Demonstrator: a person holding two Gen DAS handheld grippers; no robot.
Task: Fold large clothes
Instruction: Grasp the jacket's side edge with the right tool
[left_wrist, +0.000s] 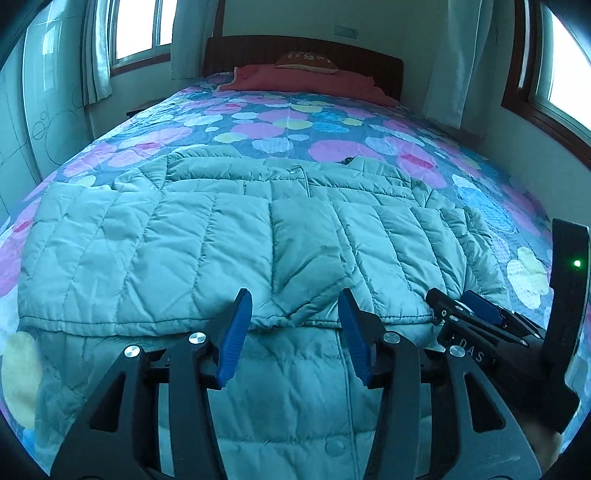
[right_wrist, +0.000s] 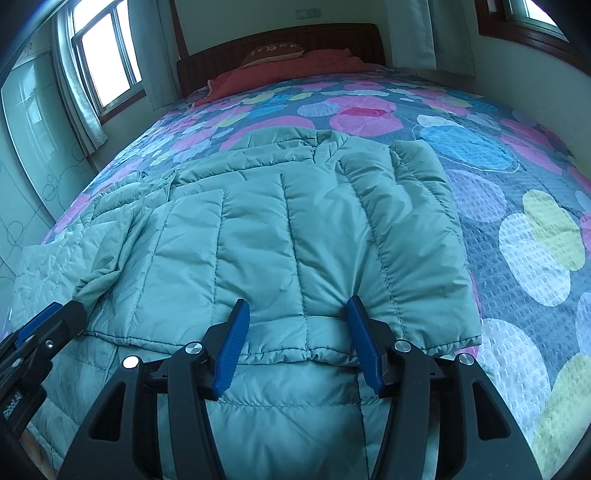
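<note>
A pale green quilted puffer jacket (left_wrist: 229, 240) lies flat on the bed, with one layer folded over another; its folded edge runs just ahead of both grippers. It also shows in the right wrist view (right_wrist: 295, 229). My left gripper (left_wrist: 295, 321) is open and empty, just above the folded edge. My right gripper (right_wrist: 297, 325) is open and empty, over the same edge further right. The right gripper shows at the right of the left wrist view (left_wrist: 465, 310). The left gripper shows at the lower left of the right wrist view (right_wrist: 44, 325).
The bed has a bedspread (left_wrist: 280, 125) with pink, blue and yellow blobs, a red blanket (left_wrist: 303, 83) and a brown pillow (left_wrist: 306, 61) at the dark headboard (left_wrist: 258, 51). Windows and curtains flank the bed. A wardrobe (left_wrist: 48, 110) stands at the left.
</note>
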